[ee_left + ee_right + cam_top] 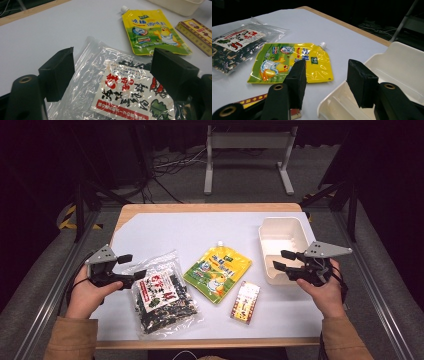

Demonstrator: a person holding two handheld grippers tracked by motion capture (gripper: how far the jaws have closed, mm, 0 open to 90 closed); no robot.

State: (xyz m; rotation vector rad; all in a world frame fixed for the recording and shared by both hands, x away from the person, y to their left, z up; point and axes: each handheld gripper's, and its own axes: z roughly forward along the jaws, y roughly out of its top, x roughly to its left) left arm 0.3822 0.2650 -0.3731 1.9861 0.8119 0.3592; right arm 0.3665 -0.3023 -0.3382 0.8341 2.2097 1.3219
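Item 1. Seaweed bag [165,295]: clear plastic packet with a red-and-white label, lying flat at the front left of the tabletop [165,232]. The left claw [129,268] is released, jaws spread to either side of the bag's upper edge; whether they touch the plastic cannot be told.

Item 2. Yellow pouch [218,272]: spouted, cartoon duck on its face, flat at the centre, just beside the bag.

Item 3. Small box [245,301]: red and gold, flat, near the pouch's lower right corner.

Item 4. White tub [295,227]: empty, at the right of the tabletop. The right claw [281,260] is released, jaws parted over the tub's near rim, one on each side of the wall, gripping nothing.

Progress, as judged: the work looks like packing the goods into the tub. Nothing is packed yet; all three goods remain to be lifted, the bag most likely first.

View notes. The high view gives the whole layout and both hands. The left gripper view shows the bag's creases and label print between its jaws. The right gripper view shows the tub's bare inside [402,67] and the pouch's spout [322,45].
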